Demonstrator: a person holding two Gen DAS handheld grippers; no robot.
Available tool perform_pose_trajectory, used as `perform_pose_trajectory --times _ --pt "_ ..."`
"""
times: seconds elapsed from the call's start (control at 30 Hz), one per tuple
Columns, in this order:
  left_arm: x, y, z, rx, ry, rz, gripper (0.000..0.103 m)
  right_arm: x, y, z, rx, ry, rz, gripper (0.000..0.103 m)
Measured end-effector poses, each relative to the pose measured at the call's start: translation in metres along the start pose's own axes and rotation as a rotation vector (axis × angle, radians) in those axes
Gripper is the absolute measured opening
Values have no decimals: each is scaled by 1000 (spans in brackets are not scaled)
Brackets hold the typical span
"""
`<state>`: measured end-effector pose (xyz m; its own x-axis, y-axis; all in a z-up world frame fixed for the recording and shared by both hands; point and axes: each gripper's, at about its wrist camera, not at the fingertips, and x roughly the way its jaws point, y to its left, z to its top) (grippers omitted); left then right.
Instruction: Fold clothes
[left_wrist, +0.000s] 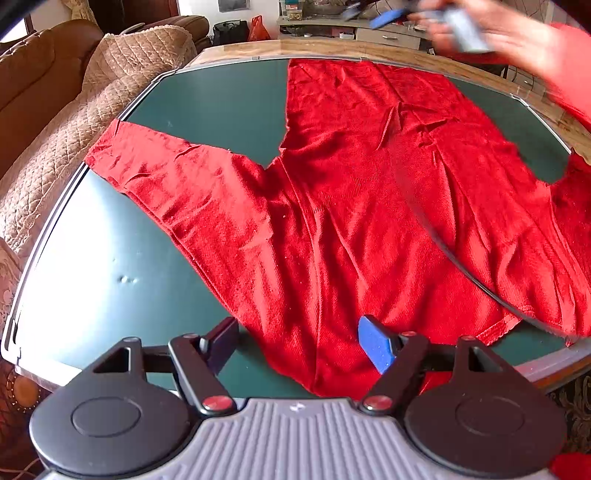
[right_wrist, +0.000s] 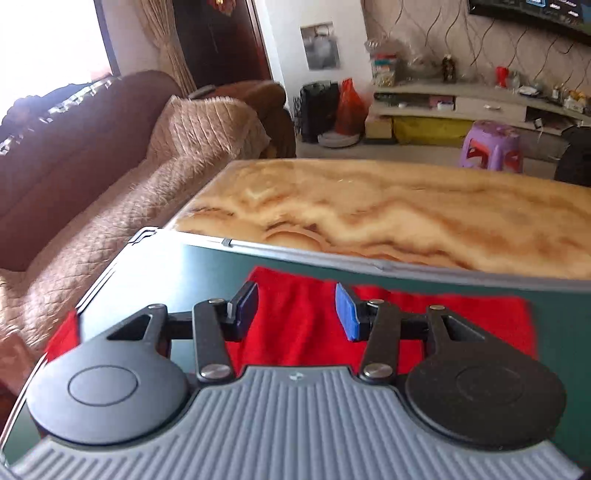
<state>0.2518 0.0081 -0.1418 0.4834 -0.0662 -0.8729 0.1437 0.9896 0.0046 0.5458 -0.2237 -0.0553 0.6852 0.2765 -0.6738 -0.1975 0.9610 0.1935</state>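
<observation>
Garment (left_wrist: 369, 192) lay spread flat across green table (left_wrist: 207, 96), one sleeve (left_wrist: 166, 173) outstretched. Left gripper (left_wrist: 299, 343) and right gripper (right_wrist: 295, 310) hung spread, empty, possibly mid-motion. Worth pinching seams cleanly, folding squarely.

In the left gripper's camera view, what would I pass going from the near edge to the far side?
Left gripper → red garment spread on the green table → wooden table edge → cabinet.
</observation>
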Motion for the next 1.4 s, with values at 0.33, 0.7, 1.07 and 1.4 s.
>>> perform_pose_trajectory --times 0.33,0.7,1.07,1.4 --pt "-8 -34 26 55 -49 -52 77 -4 -54 -20 67 42 -74 61" --pt "14 -108 51 166 -38 -155 76 35 -92 -30 103 111 -168 61" --pt "21 -113 34 194 -15 -98 75 137 -58 0 39 168 -242 61" --pt "18 -111 34 193 -35 -99 77 140 -63 9 33 148 -281 62"
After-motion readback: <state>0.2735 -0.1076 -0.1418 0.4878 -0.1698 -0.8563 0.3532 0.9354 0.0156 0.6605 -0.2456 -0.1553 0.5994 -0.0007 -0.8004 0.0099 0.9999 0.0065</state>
